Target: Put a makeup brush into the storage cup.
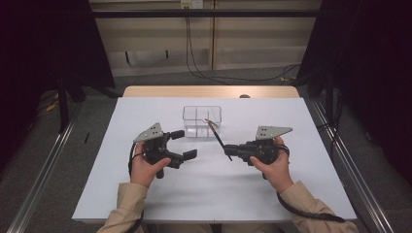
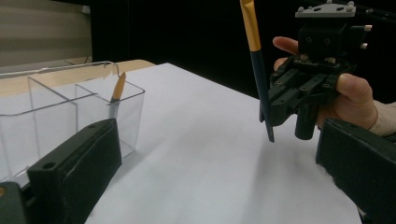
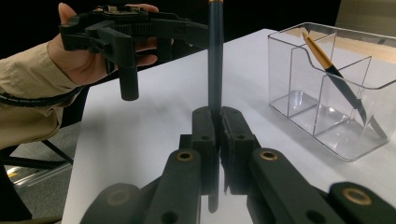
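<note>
A white table carries a clear divided box near its far edge, a pencil leaning inside; the left gripper hovers left of centre, jaws wide; the right gripper clamps a dark pencil upright, just beside the box.

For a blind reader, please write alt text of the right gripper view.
The right gripper clamps a dark pencil upright between its black jaws. At right, a clear divided box holds another pencil, leaning; the left gripper hovers at upper left.
</note>
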Motion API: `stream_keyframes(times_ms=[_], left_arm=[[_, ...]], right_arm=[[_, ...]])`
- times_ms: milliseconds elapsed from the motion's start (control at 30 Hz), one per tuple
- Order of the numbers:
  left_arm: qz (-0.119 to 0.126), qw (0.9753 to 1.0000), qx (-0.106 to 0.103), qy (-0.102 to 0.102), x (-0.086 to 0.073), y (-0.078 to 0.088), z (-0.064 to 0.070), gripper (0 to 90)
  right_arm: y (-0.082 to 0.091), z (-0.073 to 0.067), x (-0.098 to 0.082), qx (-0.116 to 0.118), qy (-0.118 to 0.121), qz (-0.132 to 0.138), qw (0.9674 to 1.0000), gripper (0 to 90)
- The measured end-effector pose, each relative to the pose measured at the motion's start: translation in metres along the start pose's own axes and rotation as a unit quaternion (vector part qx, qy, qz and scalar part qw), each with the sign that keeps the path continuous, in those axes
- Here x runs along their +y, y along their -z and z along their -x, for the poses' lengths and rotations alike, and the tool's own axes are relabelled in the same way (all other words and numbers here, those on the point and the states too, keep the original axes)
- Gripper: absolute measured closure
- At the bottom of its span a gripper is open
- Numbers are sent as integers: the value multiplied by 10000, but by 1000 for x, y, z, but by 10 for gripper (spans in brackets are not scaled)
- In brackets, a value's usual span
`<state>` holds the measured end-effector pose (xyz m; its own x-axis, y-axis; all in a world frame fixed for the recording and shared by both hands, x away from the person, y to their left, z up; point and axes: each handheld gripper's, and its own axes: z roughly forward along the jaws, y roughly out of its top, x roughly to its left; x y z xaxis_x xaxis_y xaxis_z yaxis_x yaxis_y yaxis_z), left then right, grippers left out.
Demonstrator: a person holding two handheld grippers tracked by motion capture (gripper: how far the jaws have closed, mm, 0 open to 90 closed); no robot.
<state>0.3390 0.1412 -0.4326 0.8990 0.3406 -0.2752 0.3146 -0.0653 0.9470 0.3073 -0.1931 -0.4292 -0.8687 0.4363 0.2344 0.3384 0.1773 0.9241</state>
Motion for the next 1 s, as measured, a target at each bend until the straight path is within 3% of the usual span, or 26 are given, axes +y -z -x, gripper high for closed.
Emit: stream_keyframes(times_ms=[200, 300, 500, 667, 767, 900, 1000], left_arm=[[98, 9994, -161, 288, 1, -12, 2, 0], [65, 9992, -190, 336, 1, -17, 3, 3], [19, 9996, -260, 142, 2, -25, 8, 118], [68, 9994, -312, 140, 2, -30, 8, 231], [92, 9989, -450, 44, 2, -34, 11, 294], [86, 9987, -511, 24, 2, -40, 13, 323], [155, 9980, -590, 152, 3, -43, 14, 346]], right_arm=[[-1, -1, 0, 23, 2, -12, 10000, 849], [-2, -2, 0, 26, 21, -16, 10000, 849], [-4, -3, 0, 30, 41, -34, 10000, 849], [-5, -4, 0, 45, 69, -42, 10000, 849], [-5, -4, 0, 54, 71, -43, 10000, 849], [-6, -5, 0, 66, 81, -48, 9999, 849], [-7, -5, -1, 57, 88, -53, 9999, 849]])
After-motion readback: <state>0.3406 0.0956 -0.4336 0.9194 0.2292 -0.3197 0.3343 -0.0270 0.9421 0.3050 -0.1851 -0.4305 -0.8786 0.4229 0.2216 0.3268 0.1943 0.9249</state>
